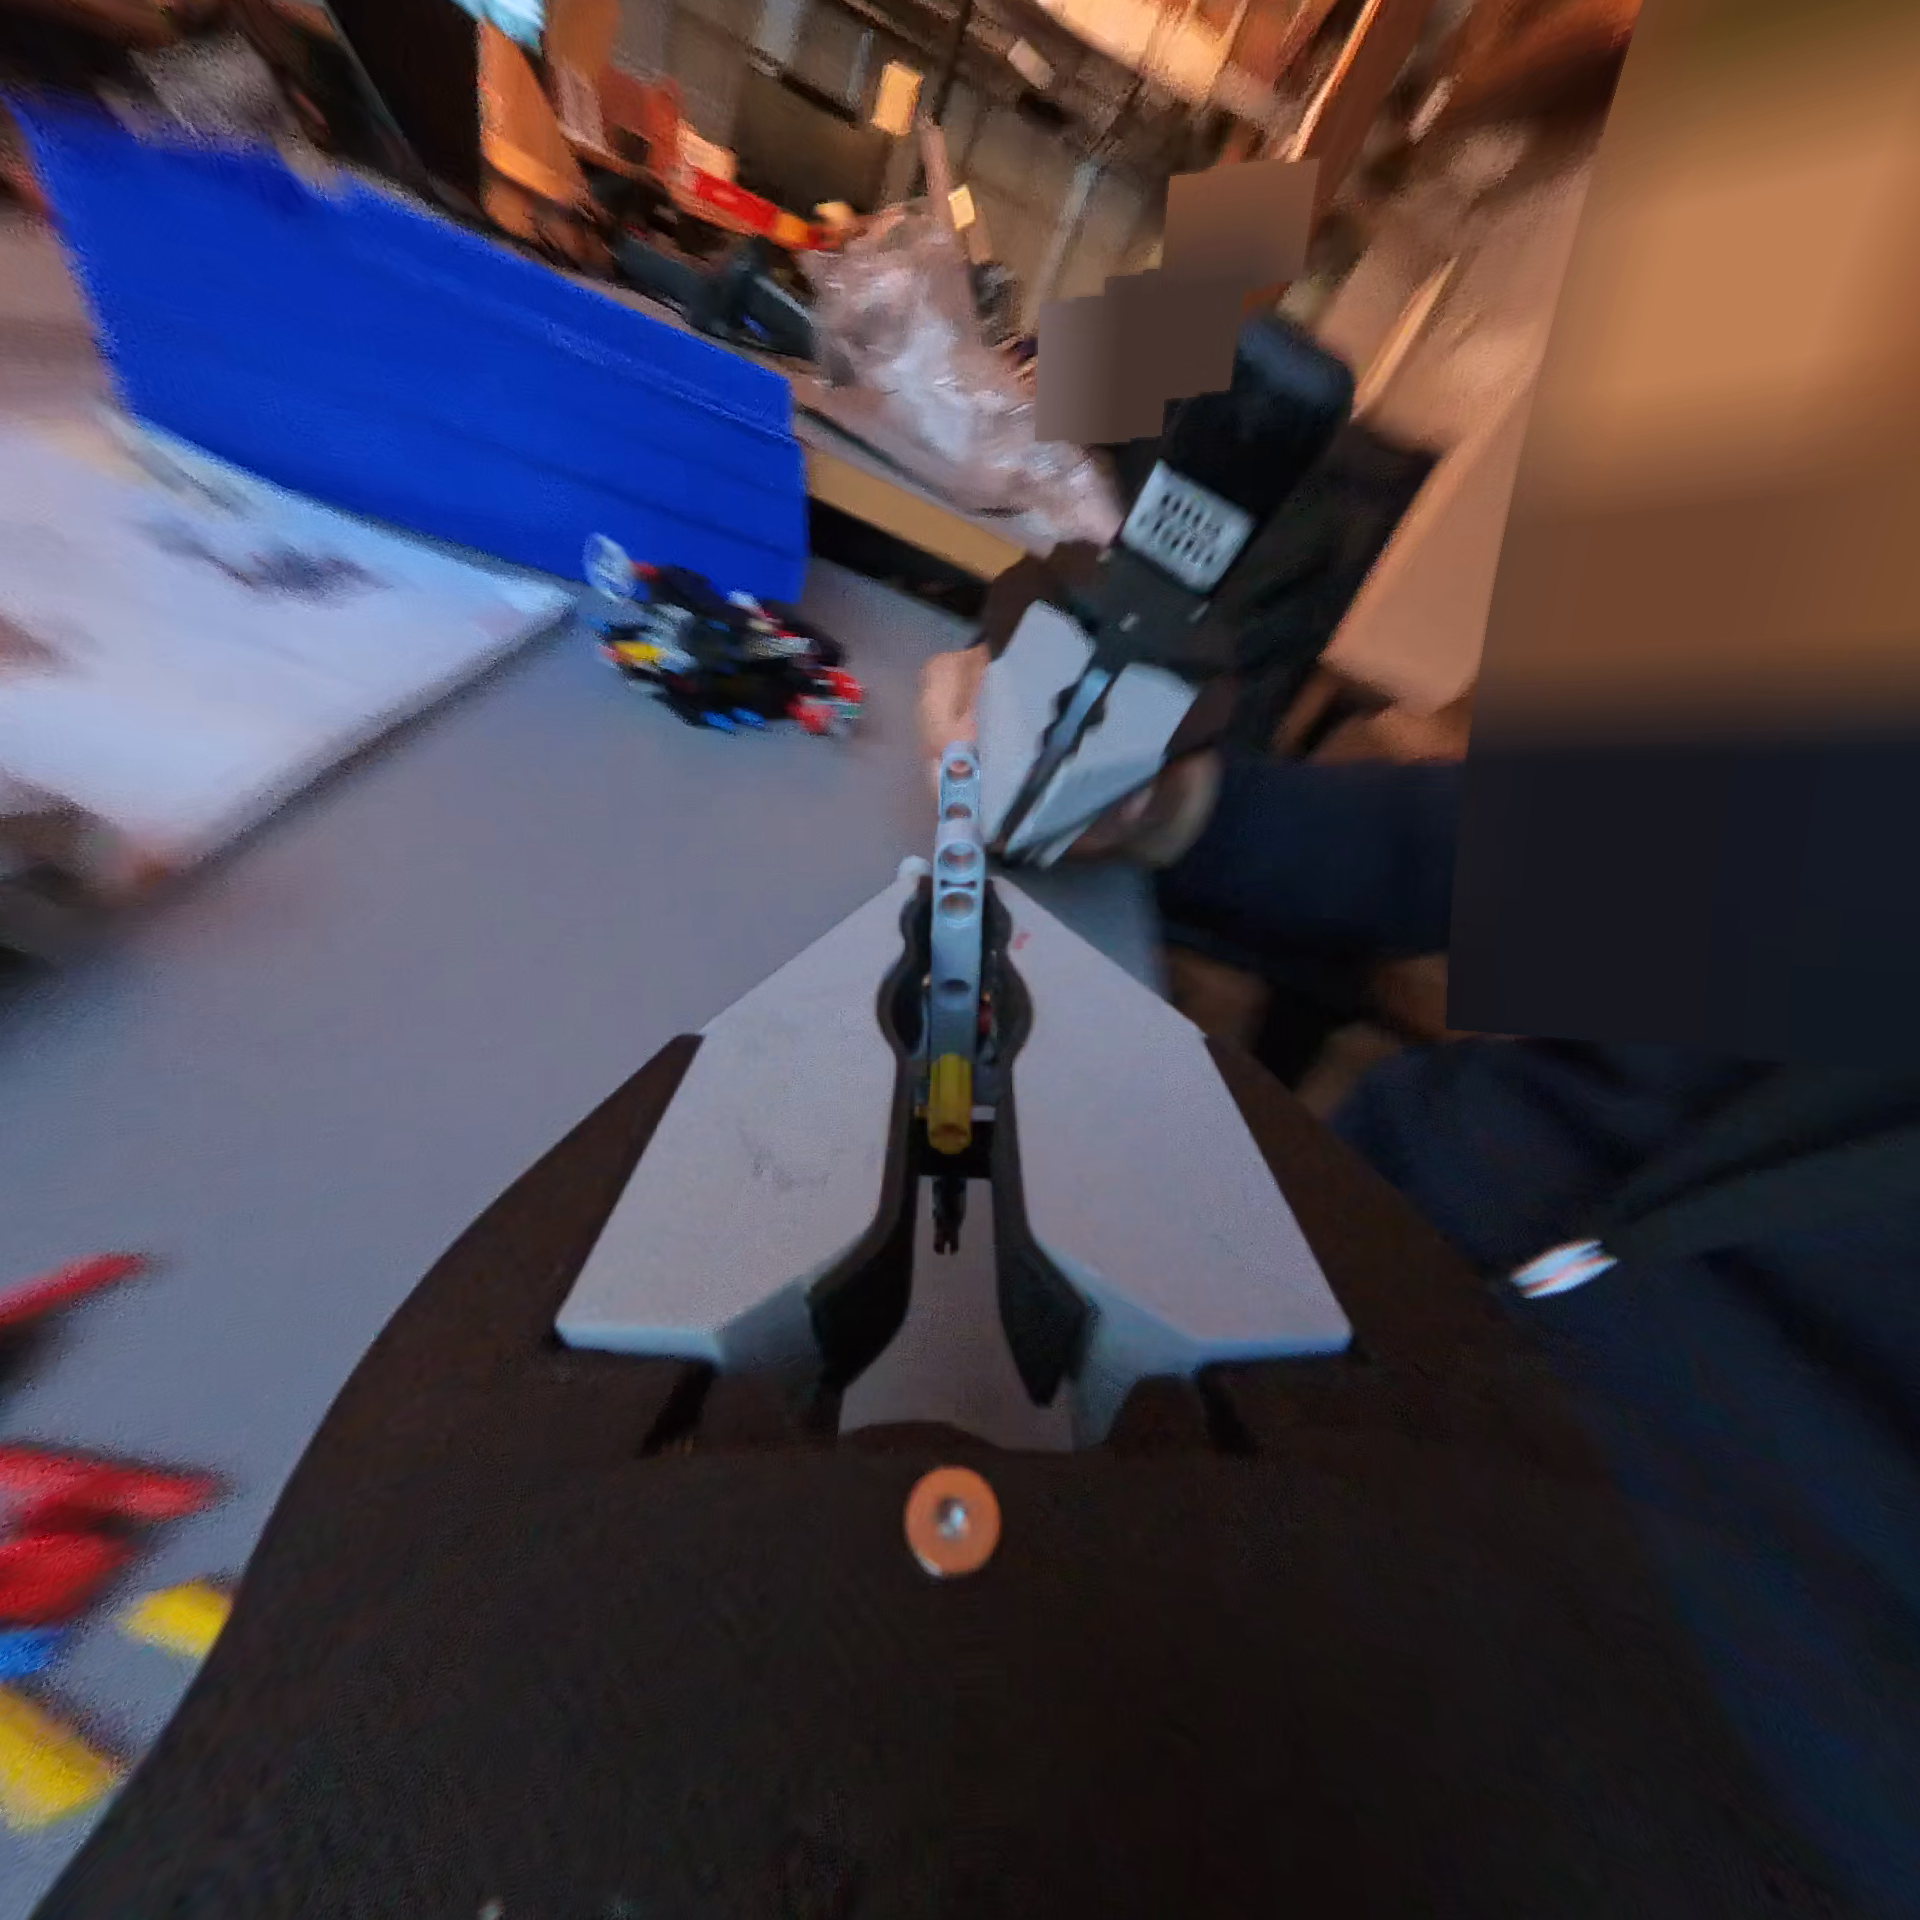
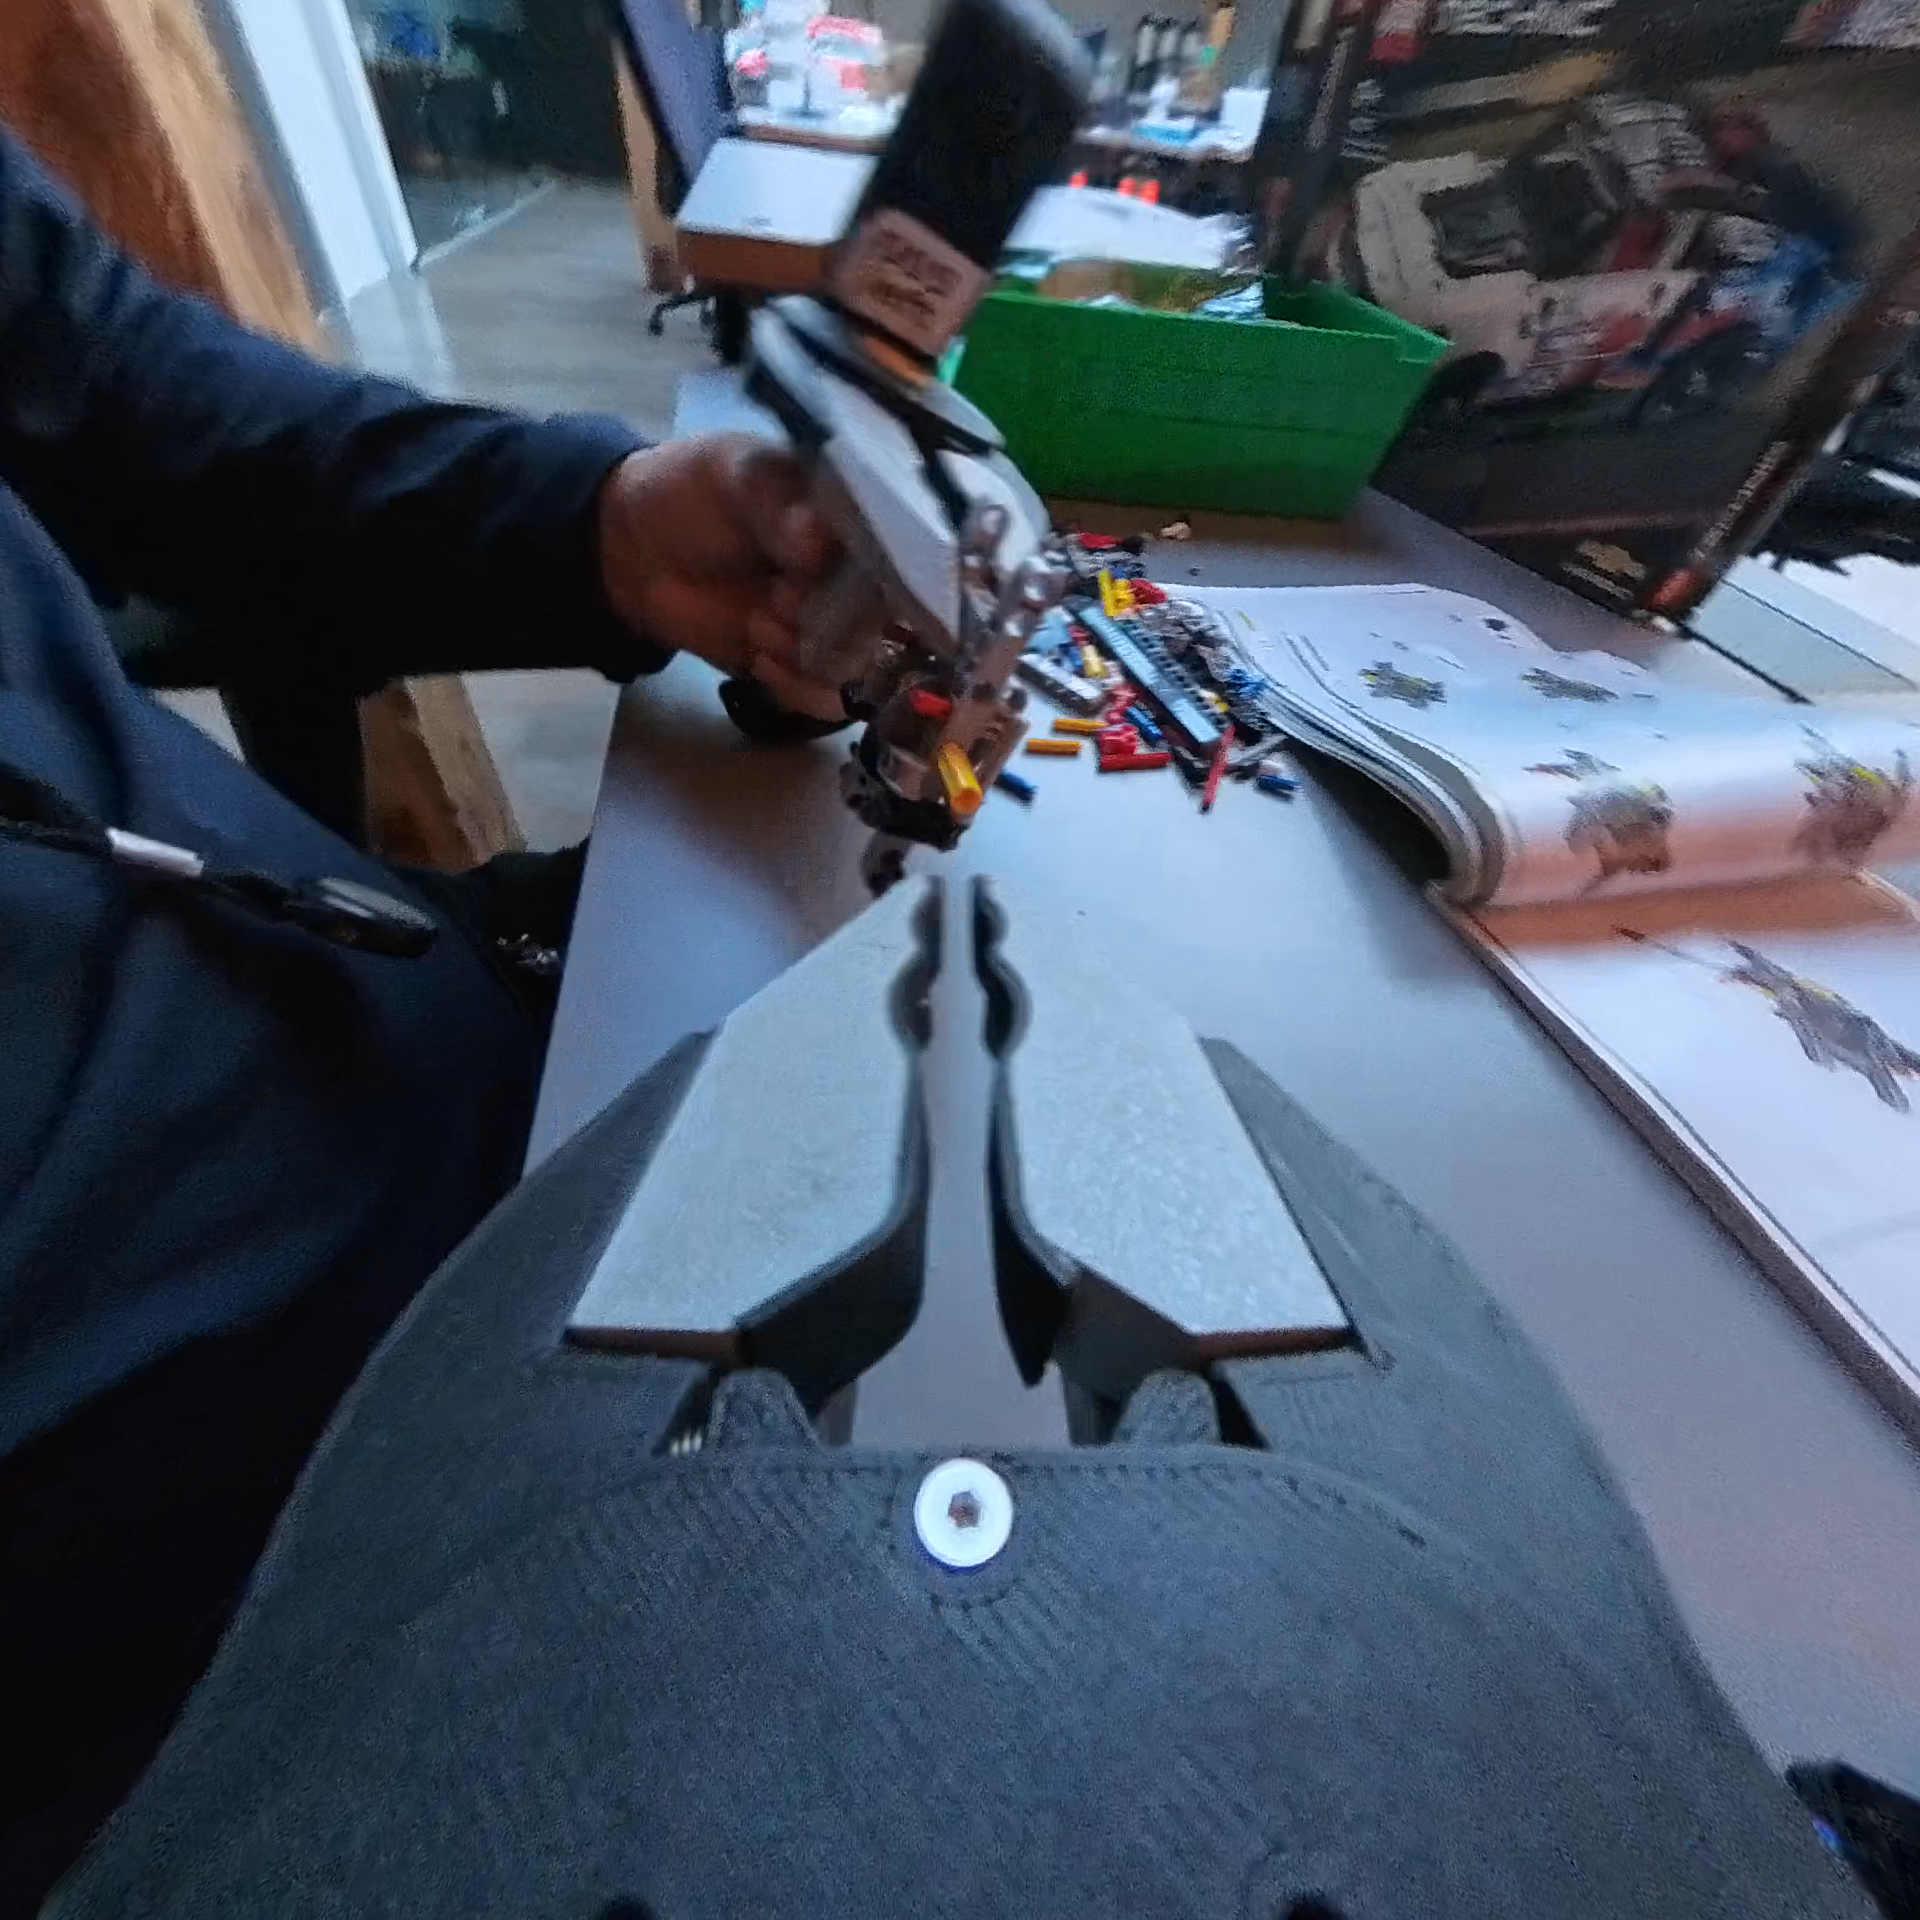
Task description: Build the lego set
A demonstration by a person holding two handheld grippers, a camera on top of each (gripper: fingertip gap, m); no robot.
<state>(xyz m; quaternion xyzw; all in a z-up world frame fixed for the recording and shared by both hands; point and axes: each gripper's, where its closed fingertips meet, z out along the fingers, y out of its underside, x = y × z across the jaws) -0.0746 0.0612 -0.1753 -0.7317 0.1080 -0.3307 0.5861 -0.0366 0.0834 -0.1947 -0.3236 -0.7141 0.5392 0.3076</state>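
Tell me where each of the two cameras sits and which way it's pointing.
Left wrist view: on the left claw, facing along its fingers, shut on a grey brick assembly; beyond, the right claw and grey table.
Right wrist view: on the right claw, fingers slightly apart, empty, facing the left claw in a hand.
Shared: both claws, assembly, table.

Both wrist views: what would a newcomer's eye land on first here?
The left gripper stands out first, jaws clamped on a small grey brick assembly with a yellow pin, held above the grey table. Next comes the bright heap of loose bricks beside an open instruction booklet. The right gripper carries nothing, jaws slightly apart.
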